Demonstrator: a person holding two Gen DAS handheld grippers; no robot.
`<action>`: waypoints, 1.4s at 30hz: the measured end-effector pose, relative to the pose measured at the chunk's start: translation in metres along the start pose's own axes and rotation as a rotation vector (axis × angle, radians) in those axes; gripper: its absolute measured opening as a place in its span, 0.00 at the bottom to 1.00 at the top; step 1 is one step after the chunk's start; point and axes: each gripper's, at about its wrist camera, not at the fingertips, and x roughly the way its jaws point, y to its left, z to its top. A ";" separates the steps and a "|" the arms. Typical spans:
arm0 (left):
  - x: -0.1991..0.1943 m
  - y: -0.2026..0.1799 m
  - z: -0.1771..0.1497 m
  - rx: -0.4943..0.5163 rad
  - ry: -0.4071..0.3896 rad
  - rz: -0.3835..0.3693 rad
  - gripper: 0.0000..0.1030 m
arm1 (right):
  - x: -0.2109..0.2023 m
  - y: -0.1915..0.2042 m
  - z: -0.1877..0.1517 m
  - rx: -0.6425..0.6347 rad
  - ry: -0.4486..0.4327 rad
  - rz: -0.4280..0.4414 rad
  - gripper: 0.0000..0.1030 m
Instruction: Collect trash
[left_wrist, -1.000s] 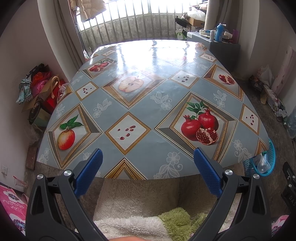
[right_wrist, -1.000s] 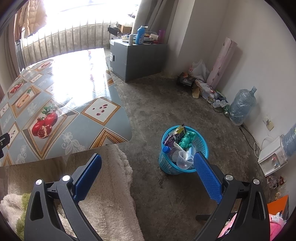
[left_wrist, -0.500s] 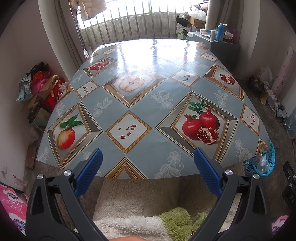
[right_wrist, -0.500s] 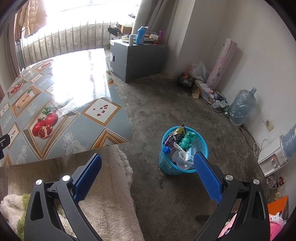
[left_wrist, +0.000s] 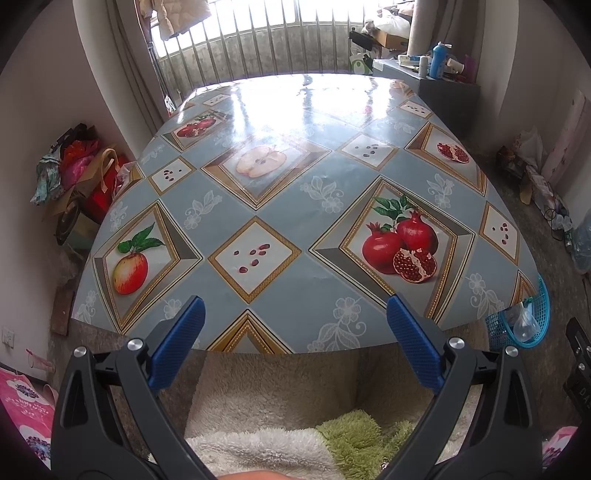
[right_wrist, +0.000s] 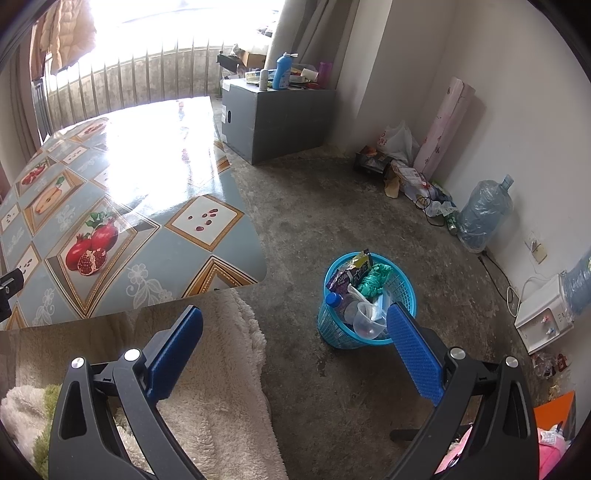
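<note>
Blue mesh trash basket (right_wrist: 334, 328), upright on floor beside table corner, full w/ wrappers, bottle, clear cup

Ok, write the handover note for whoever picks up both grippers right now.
Left gripper: open, empty, at the table's near edge.
Right gripper: open, empty, above the floor.
Blue basket: on the floor right of the table, holding wrappers, a bottle and a clear cup.
Done: no trash visible on the tabletop.
Left: apparently nothing on the table; check the clutter by the far wall.
</note>
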 end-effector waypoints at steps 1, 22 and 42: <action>0.001 0.000 0.000 0.002 0.001 -0.001 0.92 | 0.000 0.000 0.001 0.001 0.000 0.001 0.94; 0.002 -0.001 0.000 0.009 0.009 -0.006 0.92 | -0.002 0.003 -0.001 0.005 -0.003 0.001 0.94; 0.002 -0.002 -0.001 0.009 0.012 -0.008 0.92 | -0.003 0.008 -0.001 0.002 -0.005 0.007 0.94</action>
